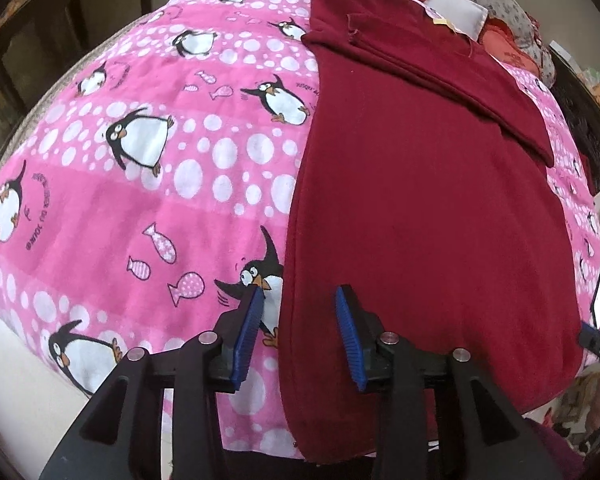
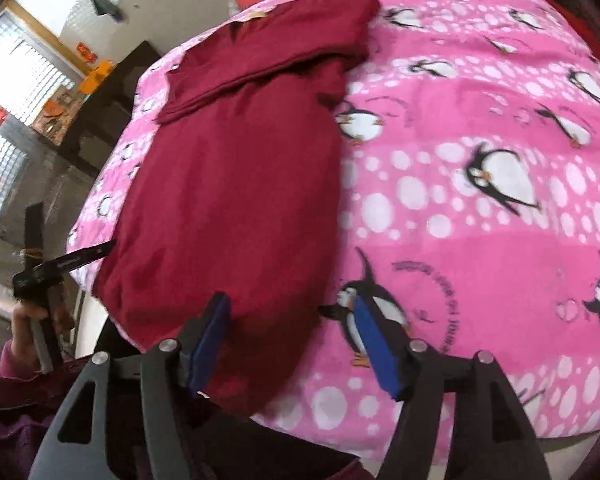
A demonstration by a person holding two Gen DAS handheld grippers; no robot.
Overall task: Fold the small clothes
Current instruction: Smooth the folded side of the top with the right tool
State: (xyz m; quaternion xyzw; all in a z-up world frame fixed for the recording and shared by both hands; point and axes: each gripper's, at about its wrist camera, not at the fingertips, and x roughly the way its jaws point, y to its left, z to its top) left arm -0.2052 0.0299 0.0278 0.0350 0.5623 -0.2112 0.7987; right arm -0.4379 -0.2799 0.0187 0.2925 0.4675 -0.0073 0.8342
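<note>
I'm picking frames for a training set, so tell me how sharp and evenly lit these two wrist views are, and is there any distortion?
Left wrist view: sharp, evenly lit, the maroon garment and penguin blanket crisp; strong fisheye bulge with dark corners. Right wrist view: softer, with motion blur on the blanket's penguins and the right gripper; the window at upper left is blown out; same fisheye curvature.

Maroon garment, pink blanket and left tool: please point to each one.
Garment (image 1: pixel 420 216): left wrist view, middle of the cloth.
Blanket (image 1: pixel 140 208): left wrist view, bare pink part.
Left tool (image 1: pixel 300 332): left wrist view, between fingertips.
</note>
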